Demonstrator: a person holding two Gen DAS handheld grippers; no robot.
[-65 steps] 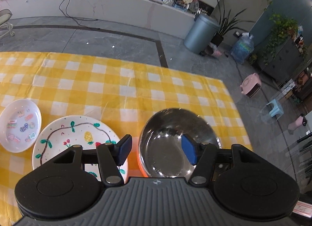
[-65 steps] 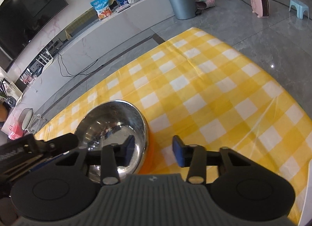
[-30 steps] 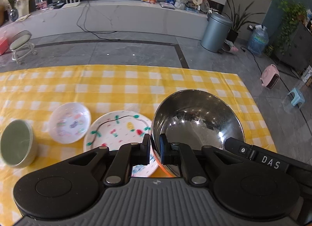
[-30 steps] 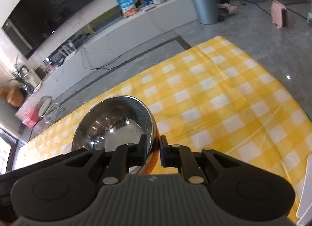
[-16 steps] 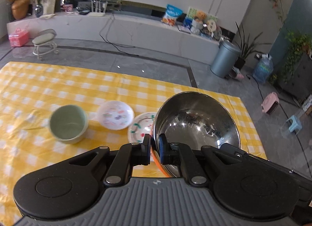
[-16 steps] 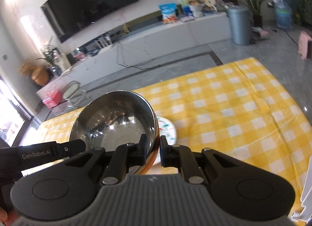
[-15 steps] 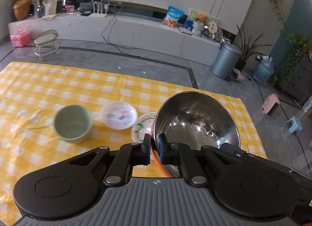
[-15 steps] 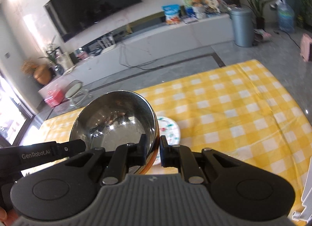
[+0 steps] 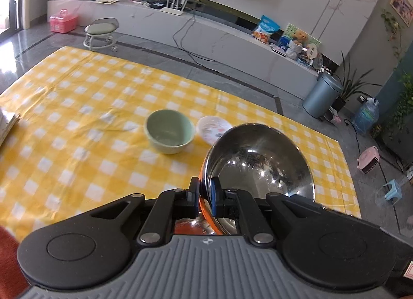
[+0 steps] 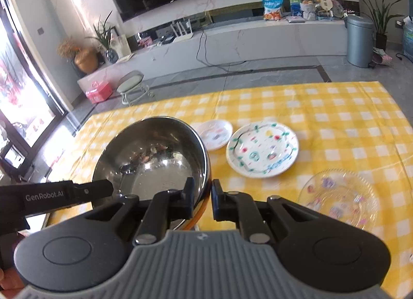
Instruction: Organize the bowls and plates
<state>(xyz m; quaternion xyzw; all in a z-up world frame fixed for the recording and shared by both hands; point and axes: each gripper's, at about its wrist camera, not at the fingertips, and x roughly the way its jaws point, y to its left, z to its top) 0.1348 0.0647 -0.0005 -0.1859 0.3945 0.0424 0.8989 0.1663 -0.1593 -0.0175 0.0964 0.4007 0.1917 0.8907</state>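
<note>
A large steel bowl [image 9: 260,162] with an orange outside hangs above the yellow checked tablecloth [image 9: 77,118]. My left gripper [image 9: 205,190] is shut on its left rim, and my right gripper [image 10: 202,193] is shut on its right rim; the same steel bowl [image 10: 155,154] fills the middle of the right wrist view. On the cloth beyond it stand a green bowl [image 9: 169,131] and a small white patterned dish [image 9: 214,128]. In the right wrist view the small dish [image 10: 215,134], a painted white plate [image 10: 262,153] and a clear glass plate [image 10: 338,198] lie to the right of the bowl.
A flat pale object [image 9: 6,123] lies at the cloth's left edge. Beyond the table are grey floor, a stool [image 9: 102,32], a long white cabinet [image 9: 206,33] and a grey bin [image 9: 321,97]. The left gripper's body [image 10: 51,195] reaches in from the left.
Both grippers have carried the steel bowl leftward and a little up over the cloth. The green bowl and small dish now sit nearer the middle; the glass plate has come into view.
</note>
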